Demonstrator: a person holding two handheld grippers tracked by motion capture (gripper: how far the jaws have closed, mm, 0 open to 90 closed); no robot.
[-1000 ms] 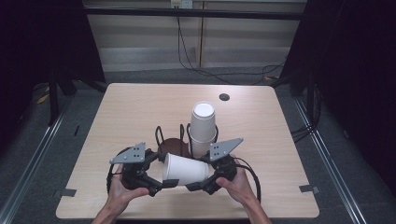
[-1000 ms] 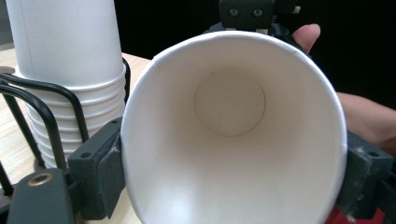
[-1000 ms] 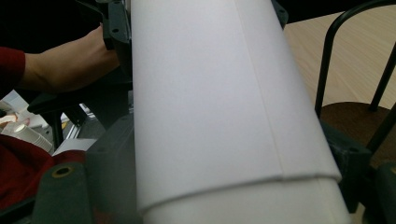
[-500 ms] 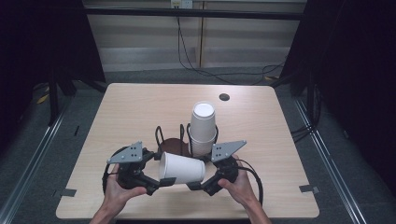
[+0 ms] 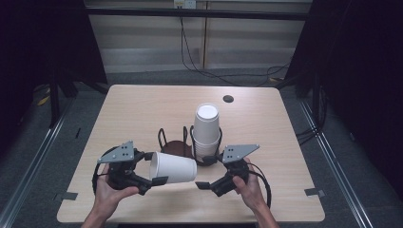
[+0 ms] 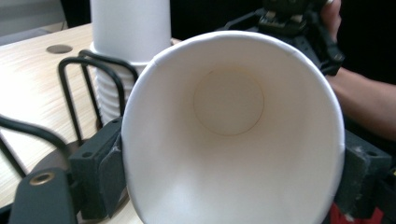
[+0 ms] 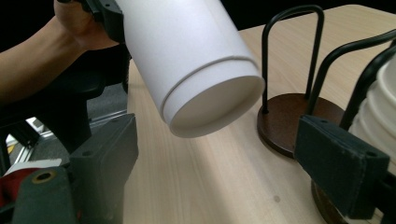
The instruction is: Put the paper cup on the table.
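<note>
Since a second ago the right gripper (image 5: 205, 185) has let go of the single white paper cup (image 5: 173, 166) and drawn back from its closed base; its jaws now stand apart with nothing between them. That cup lies on its side in the air, just in front of the black wire cup holder on brown round bases (image 5: 177, 142). It is clamped near its rim by the left gripper (image 5: 154, 167), whose jaws press on both sides of the open mouth. A tall stack of white paper cups (image 5: 206, 130) fills the holder's right bay; the left bay is empty. Judging by this, the handover to the left side looks complete, and seating the cup in a bay seems a likely next aim.
</note>
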